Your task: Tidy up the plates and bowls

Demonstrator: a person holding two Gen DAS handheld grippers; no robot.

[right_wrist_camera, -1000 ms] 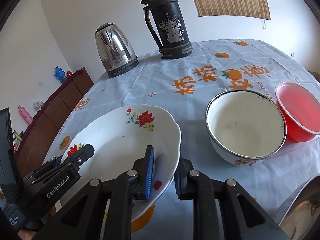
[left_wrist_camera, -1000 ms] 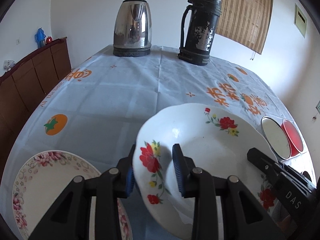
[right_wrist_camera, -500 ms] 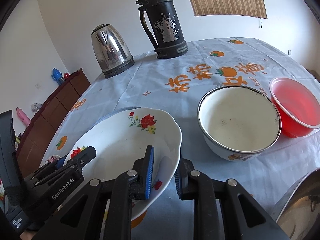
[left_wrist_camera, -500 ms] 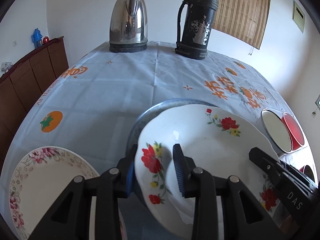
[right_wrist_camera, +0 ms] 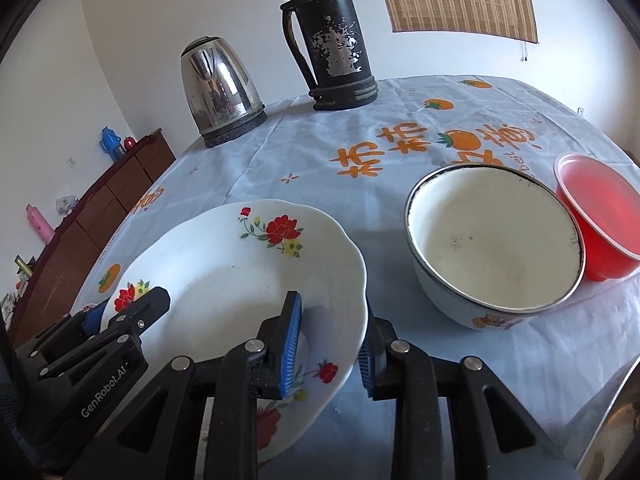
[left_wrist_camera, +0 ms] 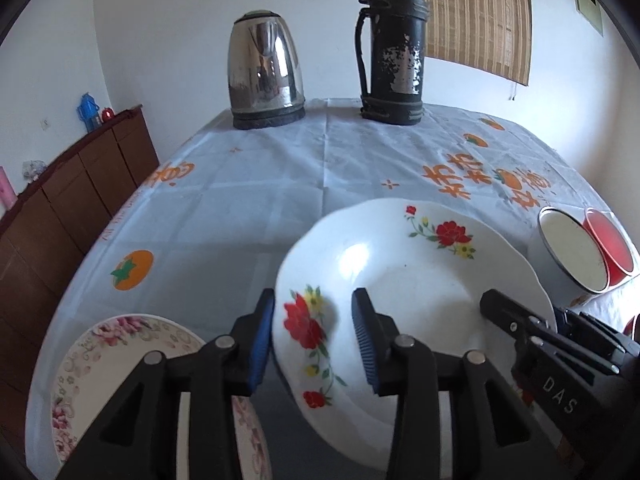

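left wrist view: left gripper [left_wrist_camera: 314, 332] angled down, jaws just opened, straddling near rim of the red-flowered plate [left_wrist_camera: 408, 280] without pressing; plate flat on tablecloth [left_wrist_camera: 256, 196]; one pink-flowered plate [left_wrist_camera: 120, 364] beside it | right wrist view: right gripper [right_wrist_camera: 330, 344] angled down, jaws just opened, loose astride the plate's opposite rim; two bowls: enamel bowl [right_wrist_camera: 492, 240], red bowl [right_wrist_camera: 600, 220], touching.

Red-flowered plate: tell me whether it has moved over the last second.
Yes. The red-flowered plate has sunk toward the tablecloth; its far rim lies lower against the orange lettering. Both grippers' jaws have just been opening around its rim.
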